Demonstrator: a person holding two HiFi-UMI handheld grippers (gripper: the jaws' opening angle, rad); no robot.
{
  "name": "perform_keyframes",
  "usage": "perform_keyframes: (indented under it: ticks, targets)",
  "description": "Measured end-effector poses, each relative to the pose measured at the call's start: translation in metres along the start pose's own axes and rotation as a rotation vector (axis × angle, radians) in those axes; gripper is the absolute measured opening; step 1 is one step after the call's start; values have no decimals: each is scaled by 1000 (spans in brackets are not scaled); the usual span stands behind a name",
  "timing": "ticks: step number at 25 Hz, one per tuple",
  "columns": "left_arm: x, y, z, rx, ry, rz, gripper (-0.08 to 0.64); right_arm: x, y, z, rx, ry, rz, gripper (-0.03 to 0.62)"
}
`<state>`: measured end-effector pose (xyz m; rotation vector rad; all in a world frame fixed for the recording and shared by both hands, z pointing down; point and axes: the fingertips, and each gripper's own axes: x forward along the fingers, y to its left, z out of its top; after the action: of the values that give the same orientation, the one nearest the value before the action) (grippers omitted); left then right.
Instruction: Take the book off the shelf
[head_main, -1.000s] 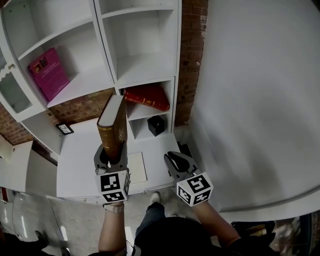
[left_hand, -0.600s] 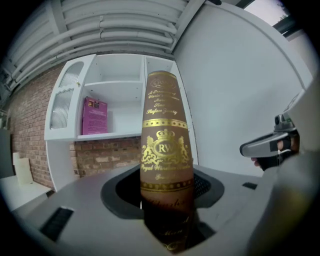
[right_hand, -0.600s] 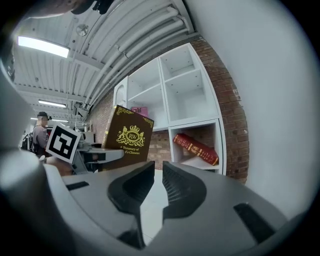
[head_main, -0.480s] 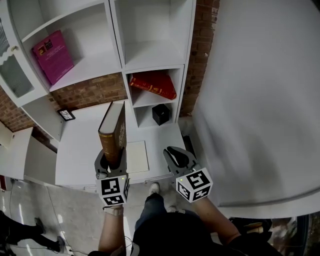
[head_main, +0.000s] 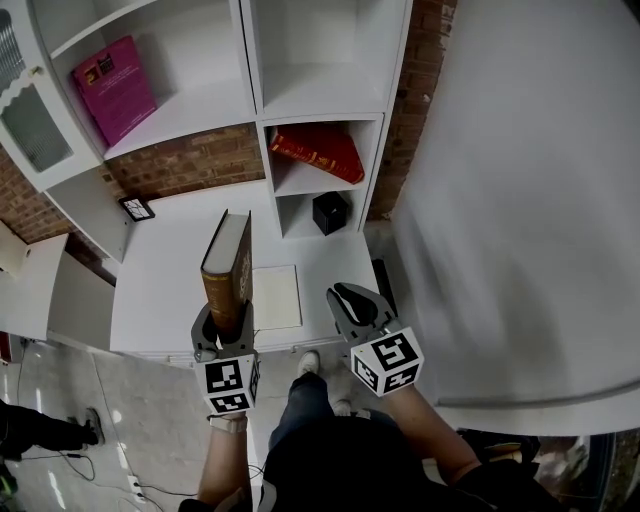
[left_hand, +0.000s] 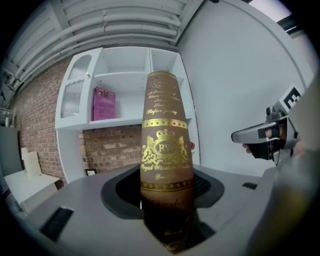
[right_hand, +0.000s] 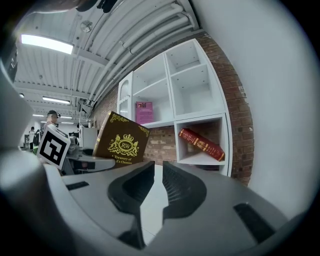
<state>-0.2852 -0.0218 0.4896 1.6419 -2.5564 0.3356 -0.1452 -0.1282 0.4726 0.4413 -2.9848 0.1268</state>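
A brown book with gold print stands upright in my left gripper, which is shut on its lower end. In the left gripper view the book's spine rises between the jaws and fills the centre. It is out in front of the white shelf unit, over the white counter. My right gripper hovers beside it to the right, shut with nothing between its jaws. The brown book's cover shows at the left of the right gripper view.
A red book leans in a small shelf compartment above a black box. A pink book stands on the upper left shelf. A white sheet and a small frame lie on the counter. A large white wall stands to the right.
The left gripper has drawn the brown book back from the shelf towards the counter's front edge. The right gripper keeps its place beside it.
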Motion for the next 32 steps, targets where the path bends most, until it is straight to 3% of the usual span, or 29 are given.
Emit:
perform_keyframes:
  ticks: [26, 32]
  targets:
    - [-42, 32, -54, -21, 81, 55, 225, 12, 49, -27, -150, 53, 99, 57]
    - [-44, 37, -52, -18, 51, 69, 225, 11, 53, -29, -156, 62, 108, 57]
